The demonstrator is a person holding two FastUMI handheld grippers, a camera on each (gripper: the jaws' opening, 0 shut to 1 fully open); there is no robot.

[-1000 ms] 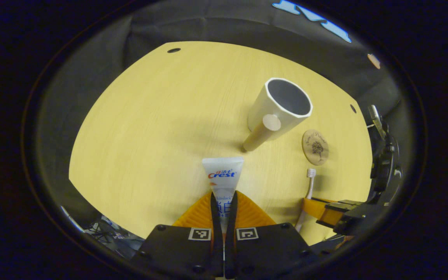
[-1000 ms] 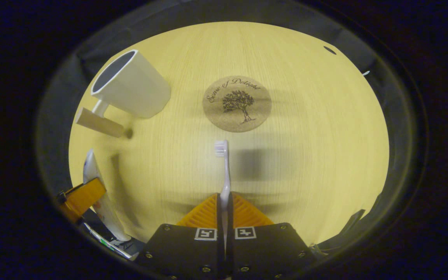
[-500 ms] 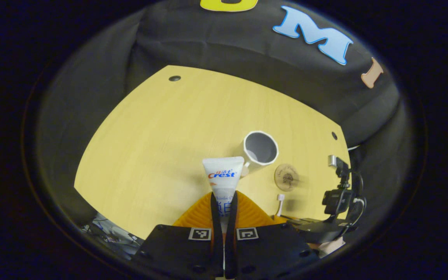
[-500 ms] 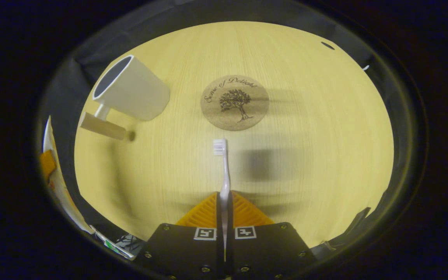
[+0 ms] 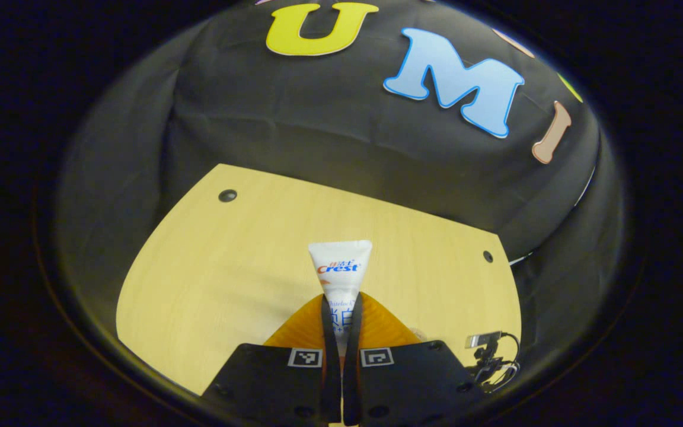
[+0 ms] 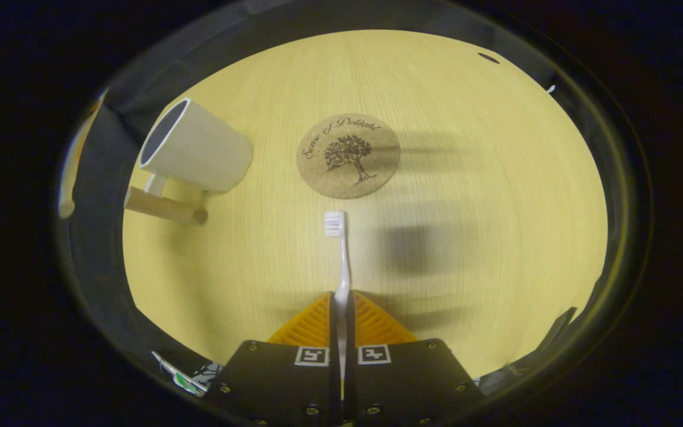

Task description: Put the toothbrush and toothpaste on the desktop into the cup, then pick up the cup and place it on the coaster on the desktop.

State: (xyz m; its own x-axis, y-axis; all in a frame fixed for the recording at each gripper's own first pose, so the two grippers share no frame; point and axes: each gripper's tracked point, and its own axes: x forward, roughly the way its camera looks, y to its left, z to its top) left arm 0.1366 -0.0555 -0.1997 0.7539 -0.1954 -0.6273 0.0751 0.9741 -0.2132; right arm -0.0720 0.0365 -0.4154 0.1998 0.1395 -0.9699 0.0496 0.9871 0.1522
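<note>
Your surface: pale yellow wood-grain tabletop (image 6: 484, 196), rounded edge, small dark holes near far rim (image 5: 227, 195). On it, in your right gripper view: white tapered cup with light wooden handle (image 6: 196, 148), standing upright toward left, handle pointing toward you. Just right of cup, apart from it: round cork coaster with printed black tree (image 6: 348, 155), lying flat. In your left gripper view: same tabletop (image 5: 217, 267), small black camera on stand (image 5: 487, 353) at its near right edge.
</note>
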